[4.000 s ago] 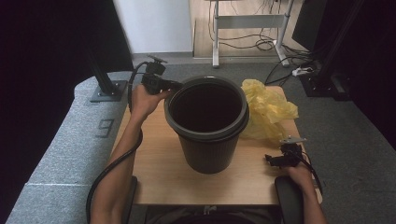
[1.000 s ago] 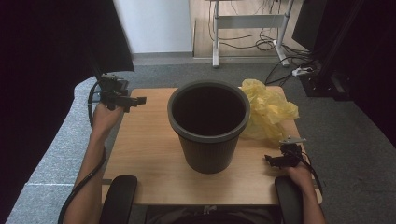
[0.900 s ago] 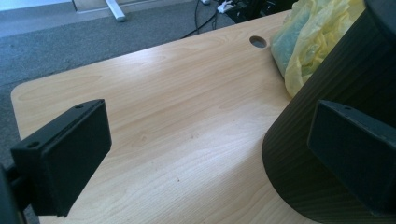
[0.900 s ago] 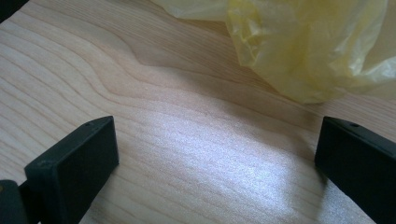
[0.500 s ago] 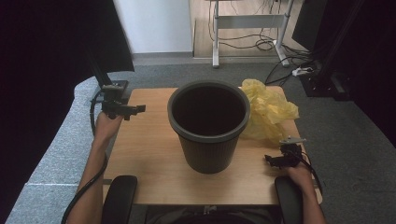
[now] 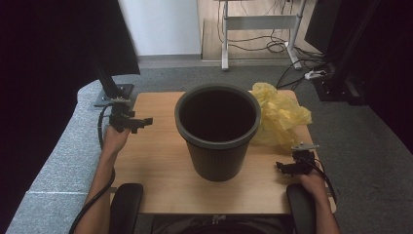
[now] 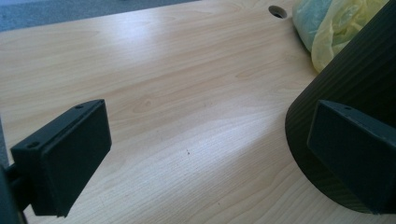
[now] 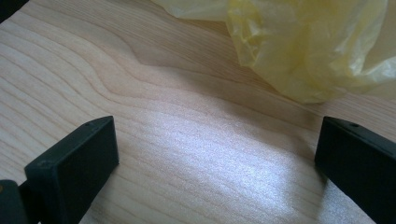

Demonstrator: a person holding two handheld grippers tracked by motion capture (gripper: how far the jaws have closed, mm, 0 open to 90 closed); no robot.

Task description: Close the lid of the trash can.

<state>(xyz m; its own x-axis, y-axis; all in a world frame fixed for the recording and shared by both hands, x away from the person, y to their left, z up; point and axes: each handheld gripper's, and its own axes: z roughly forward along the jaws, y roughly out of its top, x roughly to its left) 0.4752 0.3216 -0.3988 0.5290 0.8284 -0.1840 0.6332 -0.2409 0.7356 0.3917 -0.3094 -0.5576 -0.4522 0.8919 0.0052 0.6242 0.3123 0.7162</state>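
Standing bin between two idle tools

Standing upright in the middle of the pale wooden worktop (image 6: 151, 161) is a dark grey ribbed plastic bin (image 6: 217, 131), round and open-mouthed, with nothing to be seen in its dark inside. Behind it to the right, touching its rim as seen from above, lies a crumpled yellow plastic bag (image 6: 280, 119).

Over at the worktop's left edge the left tool (image 6: 141, 122) is held above the wood, pointing toward the bin but well apart from it. In the left gripper view its jaws are spread wide with nothing between them; the bin's ribbed wall (image 7: 345, 88) rises behind the right-hand jaw.

Near the front right corner the right tool (image 6: 282, 167) sits low, just beside the bin's base. In the right gripper view its jaws are also wide apart and empty, bare wood between them and the yellow bag (image 8: 303, 46) lying close ahead.
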